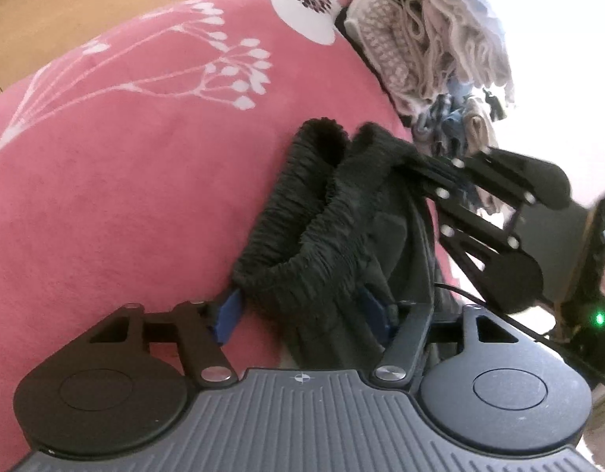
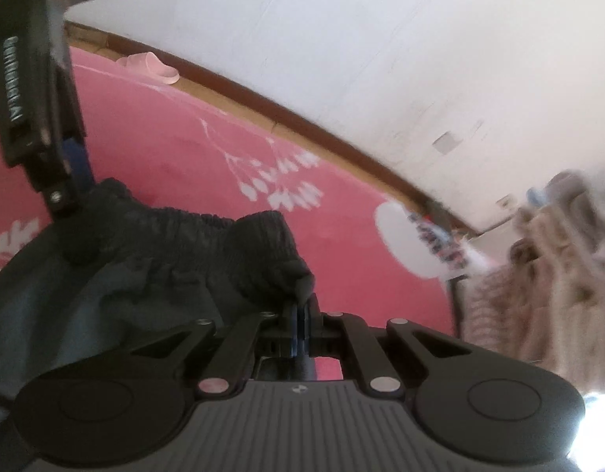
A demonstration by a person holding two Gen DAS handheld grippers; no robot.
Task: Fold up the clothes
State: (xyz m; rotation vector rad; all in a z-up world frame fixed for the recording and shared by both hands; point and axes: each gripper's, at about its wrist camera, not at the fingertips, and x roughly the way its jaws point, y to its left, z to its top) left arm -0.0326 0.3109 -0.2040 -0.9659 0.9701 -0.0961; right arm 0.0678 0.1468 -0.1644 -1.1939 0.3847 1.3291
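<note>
A black garment with a gathered elastic waistband (image 1: 302, 228) lies bunched on a pink flowered bedspread (image 1: 117, 181). My left gripper (image 1: 302, 310) is open, its blue pads (image 1: 228, 314) standing either side of the waistband. My right gripper (image 2: 301, 320) is shut on the far corner of the waistband (image 2: 263, 247) and lifts it a little. The right gripper also shows in the left wrist view (image 1: 432, 175), pinching the waistband. The left gripper shows at the upper left of the right wrist view (image 2: 62, 181), by the garment's other end.
A pile of beige and blue knitted clothes (image 1: 428, 51) sits at the bed's far right, also seen blurred in the right wrist view (image 2: 538, 275). A pink slipper (image 2: 149, 65) lies on the floor by the white wall (image 2: 381, 47). A black cable (image 1: 538, 338) trails at right.
</note>
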